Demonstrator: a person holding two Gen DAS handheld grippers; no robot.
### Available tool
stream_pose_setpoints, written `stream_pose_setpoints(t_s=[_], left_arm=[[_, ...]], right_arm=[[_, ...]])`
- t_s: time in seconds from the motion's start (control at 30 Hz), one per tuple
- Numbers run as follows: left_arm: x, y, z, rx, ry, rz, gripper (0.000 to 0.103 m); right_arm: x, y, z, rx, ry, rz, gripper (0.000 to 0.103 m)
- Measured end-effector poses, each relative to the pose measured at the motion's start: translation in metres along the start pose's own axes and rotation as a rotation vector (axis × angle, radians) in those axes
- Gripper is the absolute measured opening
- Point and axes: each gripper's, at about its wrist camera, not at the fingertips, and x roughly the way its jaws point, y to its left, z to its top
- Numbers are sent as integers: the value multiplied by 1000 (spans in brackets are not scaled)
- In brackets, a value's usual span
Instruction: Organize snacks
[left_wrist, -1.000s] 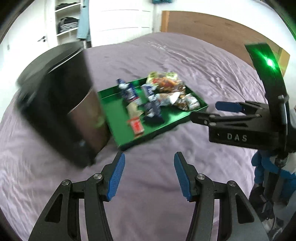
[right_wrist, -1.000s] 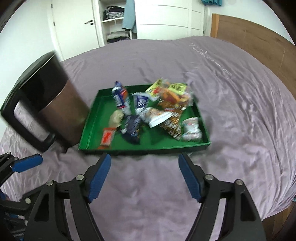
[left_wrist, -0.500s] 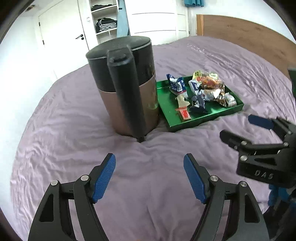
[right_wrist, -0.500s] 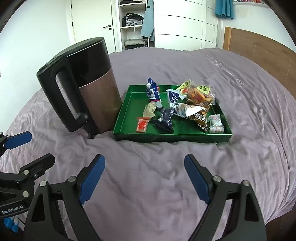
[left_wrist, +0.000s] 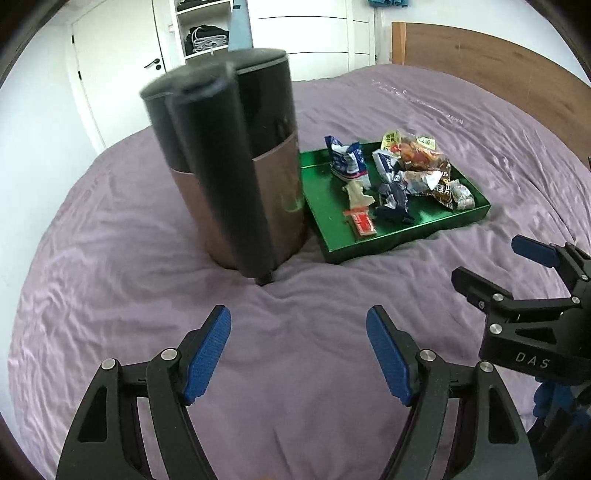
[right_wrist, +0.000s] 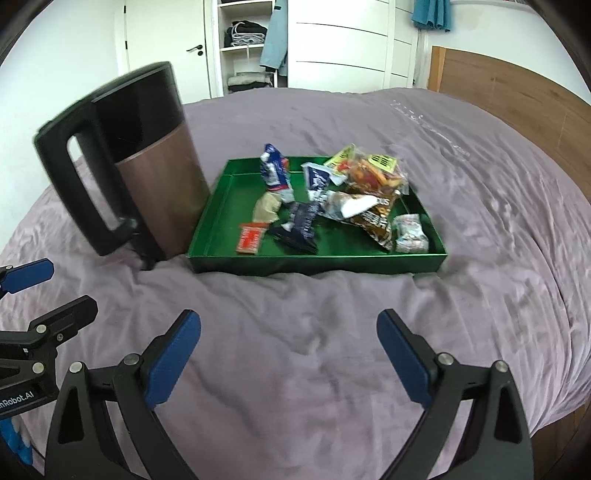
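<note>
A green tray (right_wrist: 229, 192) sits on a purple bed and holds several snack packets: a blue-white bag (right_wrist: 274, 170), an orange chips bag (right_wrist: 373, 173), a dark wrapper (right_wrist: 301, 225) and a small red bar (right_wrist: 250, 238). The tray also shows in the left wrist view (left_wrist: 424, 230). A black and brown kettle (right_wrist: 147, 177) stands upright against the tray's left side; it fills the middle of the left wrist view (left_wrist: 236, 173). My left gripper (left_wrist: 297, 350) is open and empty above the bedspread, short of the kettle. My right gripper (right_wrist: 288, 354) is open and empty in front of the tray.
The purple bedspread (right_wrist: 480, 184) is wrinkled all round. A wooden headboard (right_wrist: 517, 96) is at the right. White wardrobes with open shelves (right_wrist: 243, 44) and a door stand behind the bed. The right gripper shows at the right edge of the left wrist view (left_wrist: 524, 291).
Both grippers have pulled back from the tray and steadied; the kettle and tray now sit farther off. The left view has swung so the kettle stands upright in the middle. Both stayed open.
</note>
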Motion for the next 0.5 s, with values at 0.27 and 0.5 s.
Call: stream_pose_setpoints(t_s=[0.27,0.5], left_arm=[[25,-8,-5,19,40,-9,71],[31,-4,-5,12,43,-5,71]], right_arm=[[15,-12,0,-10,7,-16,103],[22,-12,0,-15,12,-9,103]])
